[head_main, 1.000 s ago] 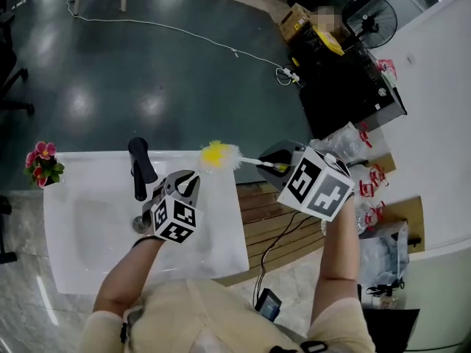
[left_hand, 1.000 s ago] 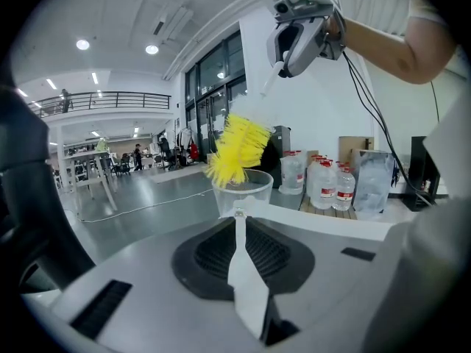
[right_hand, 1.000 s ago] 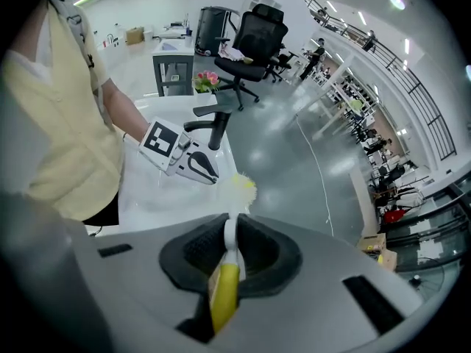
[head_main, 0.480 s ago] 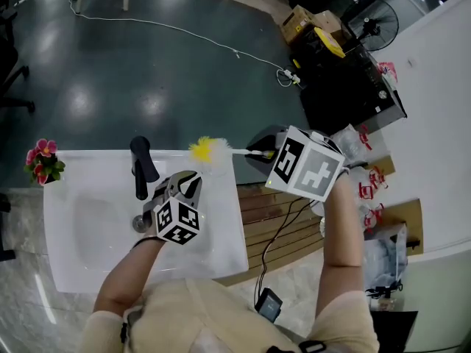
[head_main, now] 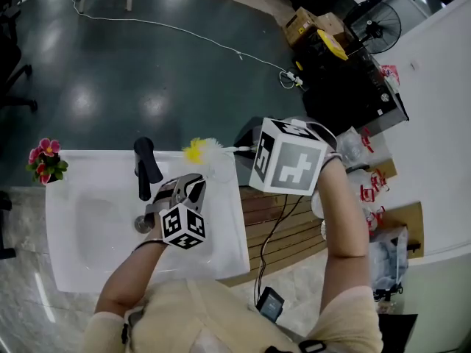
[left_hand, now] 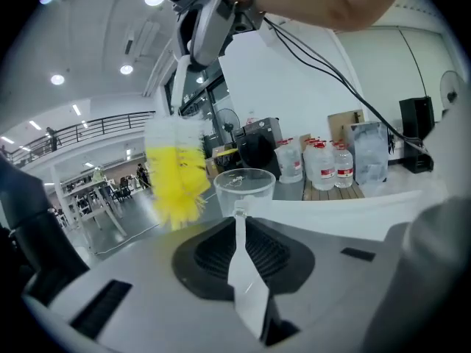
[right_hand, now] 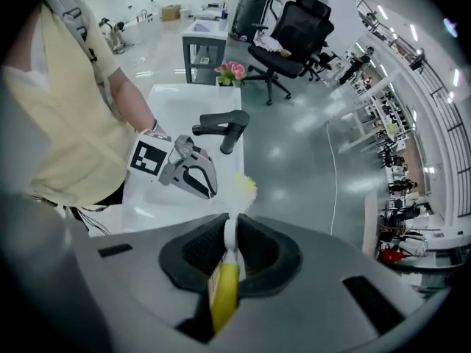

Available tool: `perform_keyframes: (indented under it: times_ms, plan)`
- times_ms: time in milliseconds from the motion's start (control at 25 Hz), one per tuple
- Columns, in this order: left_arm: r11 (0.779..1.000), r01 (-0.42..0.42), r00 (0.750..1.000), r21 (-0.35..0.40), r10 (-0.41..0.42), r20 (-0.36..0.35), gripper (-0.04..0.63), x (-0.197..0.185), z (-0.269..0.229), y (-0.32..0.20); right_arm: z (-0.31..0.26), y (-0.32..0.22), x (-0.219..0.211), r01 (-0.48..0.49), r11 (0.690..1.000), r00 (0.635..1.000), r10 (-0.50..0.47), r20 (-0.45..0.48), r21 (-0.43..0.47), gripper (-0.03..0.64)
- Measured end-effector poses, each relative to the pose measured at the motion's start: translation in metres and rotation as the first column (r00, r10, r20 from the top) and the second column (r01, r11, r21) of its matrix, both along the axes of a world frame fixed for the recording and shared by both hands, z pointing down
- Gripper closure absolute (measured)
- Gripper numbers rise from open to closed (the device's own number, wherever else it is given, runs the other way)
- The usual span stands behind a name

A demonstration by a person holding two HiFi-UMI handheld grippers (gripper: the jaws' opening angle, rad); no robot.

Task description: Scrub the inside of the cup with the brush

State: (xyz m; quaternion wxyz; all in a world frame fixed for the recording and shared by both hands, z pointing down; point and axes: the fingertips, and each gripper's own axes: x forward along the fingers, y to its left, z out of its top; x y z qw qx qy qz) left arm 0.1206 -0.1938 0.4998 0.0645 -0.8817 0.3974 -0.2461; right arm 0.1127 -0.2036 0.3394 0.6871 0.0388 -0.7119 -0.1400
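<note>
The left hand-held gripper (head_main: pixel 193 188) is clamped on the clear cup's (left_hand: pixel 243 186) thin handle above the white sink (head_main: pixel 73 230). The right hand-held gripper (head_main: pixel 246 147) pinches the brush (left_hand: pixel 176 176), whose yellow head sits just beside the cup's rim.

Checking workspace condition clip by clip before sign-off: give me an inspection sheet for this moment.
Surface: white sink counter with a black faucet at its far edge.
Job's things: clear cup; brush with yellow-and-white bristles beside the cup's rim, not inside it.
Clutter: pink flowers at the counter's left corner.
Grippers: left gripper, fingers shut on the cup; right gripper, fingers shut on the brush's handle.
Cables: white cable across the floor; black cables hanging below the right gripper.
Surroundings: wooden pallet, water bottles, fan.
</note>
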Motion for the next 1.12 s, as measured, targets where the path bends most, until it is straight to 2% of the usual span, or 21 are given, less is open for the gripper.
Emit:
perform_keyframes:
  times_ms: [120,360,720,960,1120]
  plan:
    - [1.000,-0.006,1.000,0.014,0.006,0.017,0.549,0.001,0.000,0.001,0.019,0.003,0.003,0.029,0.999,0.994,-0.032,-0.102,-0.029,0.569]
    - [1.000,-0.009,1.000,0.021,0.008,0.025,0.549,0.002,0.000,0.002,0.042,0.010,-0.002,0.063,0.994,0.976,-0.080,-0.205,-0.086,0.569]
    - [1.000,-0.004,1.000,0.011,0.004,0.010,0.549,0.001,-0.001,0.003,0.038,-0.003,0.001,0.004,0.996,0.987,-0.018,-0.162,-0.087,0.569]
    - [1.000,-0.007,1.000,0.020,0.007,0.017,0.549,0.001,0.000,0.004,0.035,-0.015,0.019,-0.092,0.992,0.986,0.078,-0.150,-0.084,0.571]
    - [0.999,-0.014,1.000,0.029,0.013,0.021,0.549,0.002,0.001,0.005,0.032,-0.024,0.026,-0.099,0.994,0.985,0.092,-0.143,-0.039,0.571]
